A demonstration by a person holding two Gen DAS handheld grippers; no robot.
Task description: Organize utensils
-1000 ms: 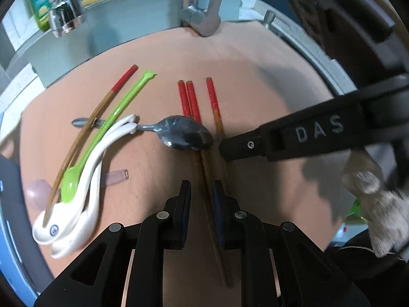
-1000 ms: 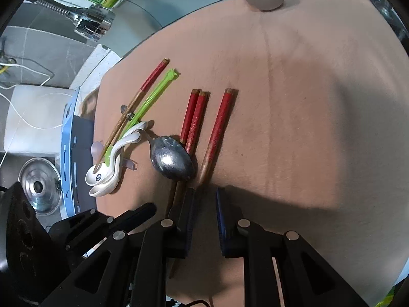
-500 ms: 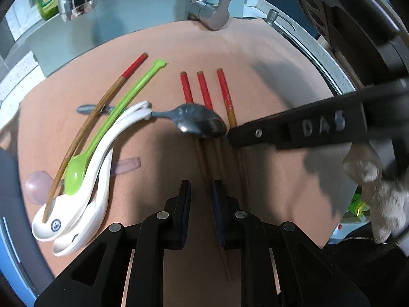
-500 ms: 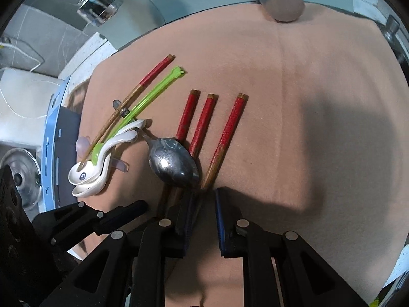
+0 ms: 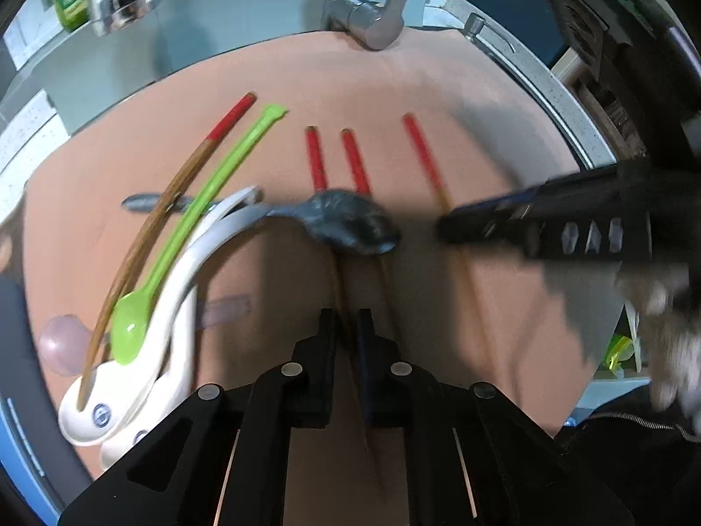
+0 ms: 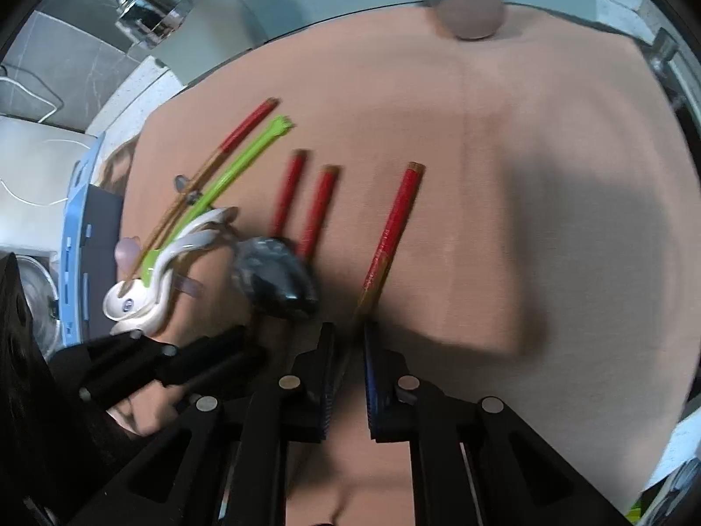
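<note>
Left gripper (image 5: pixel 346 328) clenched on a red-tipped chopstick (image 5: pixel 316 162) at lower centre; right gripper (image 6: pixel 348 342) likewise clenched on another chopstick (image 6: pixel 396 228).

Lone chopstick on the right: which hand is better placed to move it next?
Right. The right gripper is shut on the lone chopstick's thin end; the left gripper grips a second chopstick under the metal spoon.
</note>
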